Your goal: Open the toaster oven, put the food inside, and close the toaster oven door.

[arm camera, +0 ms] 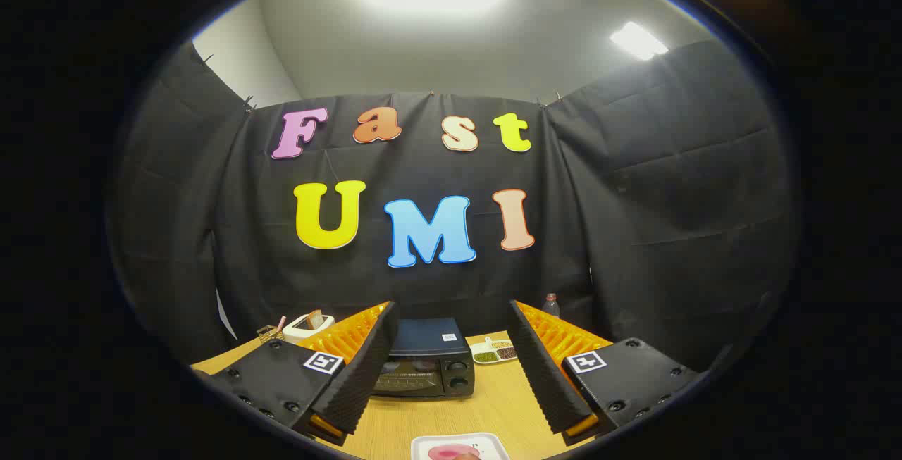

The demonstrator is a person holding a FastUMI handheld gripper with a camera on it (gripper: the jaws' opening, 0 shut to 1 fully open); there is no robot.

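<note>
While the hand-held gripper (451, 368) hangs spread, toaster oven (428, 365) sits shut on wooden table (486, 411).

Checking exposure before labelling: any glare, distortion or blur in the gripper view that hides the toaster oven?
Gripper view: ceiling lights blow out overhead, no glare on the toaster oven; fisheye bends the booth cloth and table edges; oven sharp beyond the open gripper, its left part hidden by one finger; the tray with pink food nearest the camera is cut off and a bit soft.
</note>
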